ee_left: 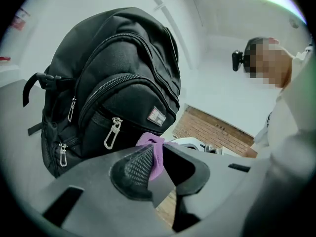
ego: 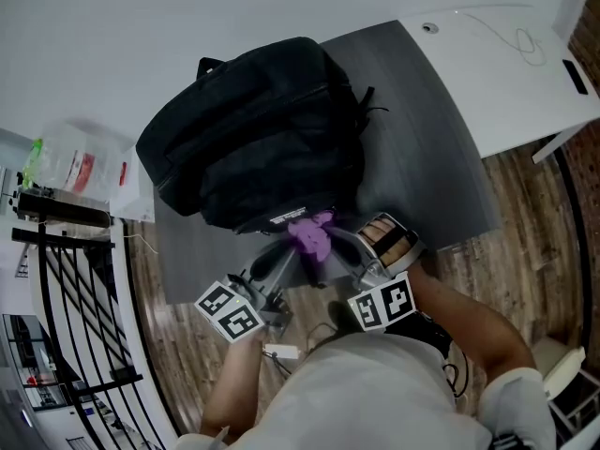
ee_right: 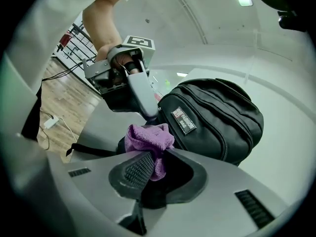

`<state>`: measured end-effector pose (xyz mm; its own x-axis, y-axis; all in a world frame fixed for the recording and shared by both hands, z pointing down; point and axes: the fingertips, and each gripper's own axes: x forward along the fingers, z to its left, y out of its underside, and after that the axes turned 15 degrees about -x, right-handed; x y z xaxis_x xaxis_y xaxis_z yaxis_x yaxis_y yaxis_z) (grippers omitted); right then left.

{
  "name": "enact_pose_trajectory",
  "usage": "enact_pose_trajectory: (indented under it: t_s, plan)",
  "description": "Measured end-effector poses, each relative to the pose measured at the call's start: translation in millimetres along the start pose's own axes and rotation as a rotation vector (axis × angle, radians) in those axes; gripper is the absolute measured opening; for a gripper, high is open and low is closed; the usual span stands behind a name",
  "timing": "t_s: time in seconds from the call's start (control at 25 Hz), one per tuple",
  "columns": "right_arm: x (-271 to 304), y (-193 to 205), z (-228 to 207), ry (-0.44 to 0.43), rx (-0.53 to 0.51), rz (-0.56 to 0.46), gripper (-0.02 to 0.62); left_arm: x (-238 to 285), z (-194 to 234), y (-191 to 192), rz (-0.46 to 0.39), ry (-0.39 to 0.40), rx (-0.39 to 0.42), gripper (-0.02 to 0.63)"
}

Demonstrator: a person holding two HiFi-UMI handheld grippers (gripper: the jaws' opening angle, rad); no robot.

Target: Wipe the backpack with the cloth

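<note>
Backpack [ego: 253,129] of black woven nylon, rounded and bulging, sits on a dark grey tabletop [ego: 422,129], with a short carry loop [ego: 208,65] at its far end. Two curved zip lines arch across its front pockets, and shiny metal zip pulls [ee_left: 112,132] hang from them (clip-shaped, dangling loose). A small rectangular label [ee_right: 183,120] is stitched low on the front panel; its print is too small to read.

A purple cloth [ego: 312,237], soft, nubbly and bunched into a wad, is held just at the backpack's near lower edge, right below that label. No view shows whether the cloth actually presses on the fabric.

Both tools have hold of this one cloth. The left gripper [ee_left: 158,152] has its jaws closed on it, a fold of purple pinched against the ribbed black pad. The right gripper [ee_right: 158,154] is likewise clamped on the cloth, most of the wad puffing out above its jaw tips. In the head view the two grippers meet from either side at the cloth, nose to nose, each carrying its marker cube.

Beyond the grey top lie a white desk [ego: 506,73] and a wood-plank floor [ego: 525,251].
</note>
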<state>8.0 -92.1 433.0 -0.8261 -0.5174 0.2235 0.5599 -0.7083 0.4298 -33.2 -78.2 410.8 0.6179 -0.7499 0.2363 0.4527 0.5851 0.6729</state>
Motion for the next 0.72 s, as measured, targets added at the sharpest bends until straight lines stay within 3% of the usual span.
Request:
enact_pose_trajectory:
  t_s: [0.24,0.72]
  plan:
    - [-10,22,-7,0.022,0.152,0.036,0.064,8,-7,5,0.009,0.007,0.005,0.048]
    - [-13,68,-9,0.044,0.318,0.118,0.063,30,-23,14,0.046,0.01,0.027,0.048]
